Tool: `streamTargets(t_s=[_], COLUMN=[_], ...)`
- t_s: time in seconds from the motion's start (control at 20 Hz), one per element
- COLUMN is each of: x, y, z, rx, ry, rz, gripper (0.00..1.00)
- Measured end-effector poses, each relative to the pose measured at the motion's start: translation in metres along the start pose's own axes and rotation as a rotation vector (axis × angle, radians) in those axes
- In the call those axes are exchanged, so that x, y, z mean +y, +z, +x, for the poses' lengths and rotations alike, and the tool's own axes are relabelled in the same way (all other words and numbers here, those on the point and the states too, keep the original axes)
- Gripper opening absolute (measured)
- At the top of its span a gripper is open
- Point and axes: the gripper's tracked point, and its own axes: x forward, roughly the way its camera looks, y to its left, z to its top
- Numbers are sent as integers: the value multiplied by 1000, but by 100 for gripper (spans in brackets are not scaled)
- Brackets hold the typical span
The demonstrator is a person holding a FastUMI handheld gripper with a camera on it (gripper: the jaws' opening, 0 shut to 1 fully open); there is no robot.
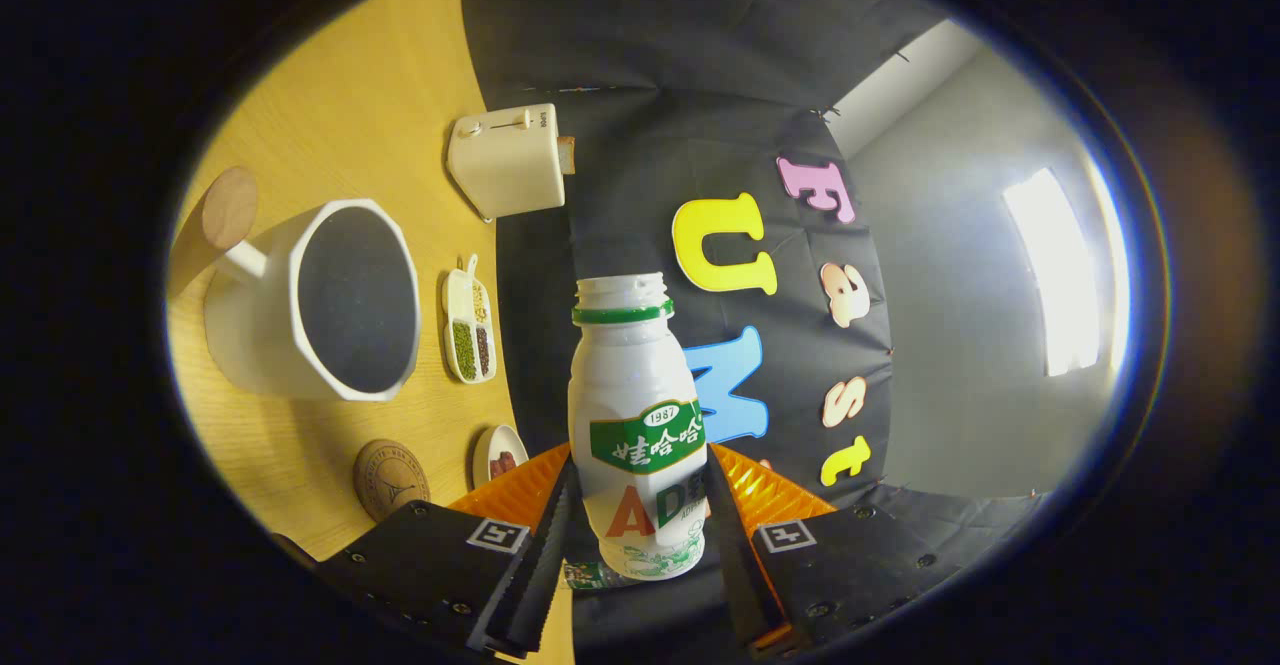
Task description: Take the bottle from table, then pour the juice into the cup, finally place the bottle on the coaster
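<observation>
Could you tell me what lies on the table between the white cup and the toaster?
In the gripper view, only bare wooden table separates the cup from the toaster. The tongs grip the bottle.

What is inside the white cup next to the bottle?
The white cup faces the camera, and its inside looks dark and uniform, with no visible liquid line or object. Whether it holds juice cannot be told. The gripper is shut on the uncapped bottle.

the wooden table carries a white cup, toaster and divided dish beyond the fingers. a round coaster and small saucer lie just beside them.
</observation>
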Motion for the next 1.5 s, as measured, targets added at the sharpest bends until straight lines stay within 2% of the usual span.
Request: streamTargets(t_s=[0.3, 0.95, 1.3, 1.5], x=[6, 39, 53, 66], y=[-7, -21, -24, -27], z=[9, 23, 32, 35], rx=[29, 69, 98, 130], ry=[32, 85, 119, 147], rz=[250, 882, 1113, 1203], gripper=[68, 68, 69, 68])
